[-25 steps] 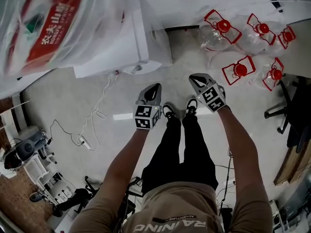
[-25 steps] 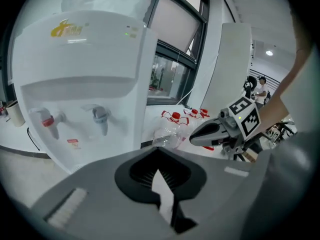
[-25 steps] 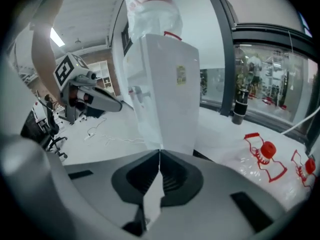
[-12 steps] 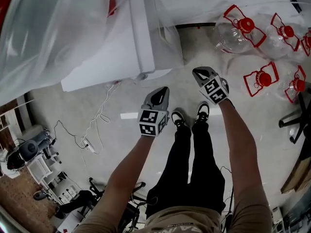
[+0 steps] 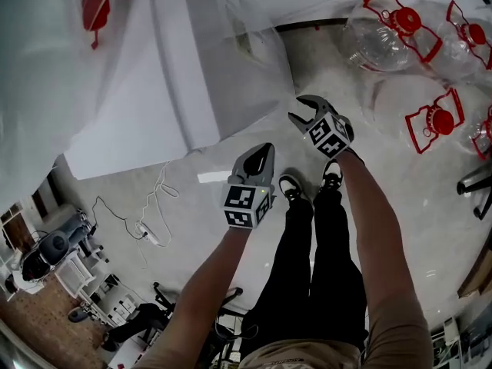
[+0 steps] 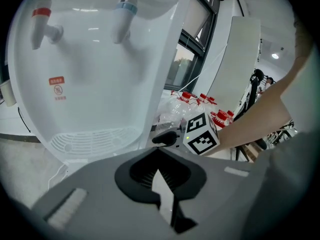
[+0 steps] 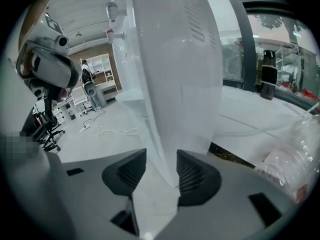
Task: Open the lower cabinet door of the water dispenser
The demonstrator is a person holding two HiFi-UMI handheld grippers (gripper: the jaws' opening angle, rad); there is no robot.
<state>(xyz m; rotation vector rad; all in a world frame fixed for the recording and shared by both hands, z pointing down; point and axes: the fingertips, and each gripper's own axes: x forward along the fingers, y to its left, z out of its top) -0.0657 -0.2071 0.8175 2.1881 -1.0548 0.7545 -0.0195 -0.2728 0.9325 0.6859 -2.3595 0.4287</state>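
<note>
The white water dispenser (image 5: 154, 75) fills the head view's upper left, seen from above. Its front, with a red tap (image 6: 44, 23), a blue tap (image 6: 122, 14) and a drip grille (image 6: 92, 139), faces the left gripper view; the lower cabinet door is hidden behind the gripper's body. My left gripper (image 5: 261, 152) is shut and empty, short of the dispenser. My right gripper (image 5: 301, 108) hangs by the dispenser's near right corner. Its jaws have just been opening and now stand open; the dispenser's white corner edge (image 7: 170, 74) lines up with the gap, and the pads (image 7: 192, 176) do not press on it.
Several empty water bottles (image 5: 392, 33) with red caps lie on the floor at the upper right. A white cable and power strip (image 5: 150, 233) trail on the floor at left. An office chair base (image 5: 477, 183) stands at the right edge, and my shoes (image 5: 290, 187) are just below the grippers.
Both grippers have sunk and drawn nearer to the dispenser, which now looms larger. The right gripper's jaws, shut before, have opened.
</note>
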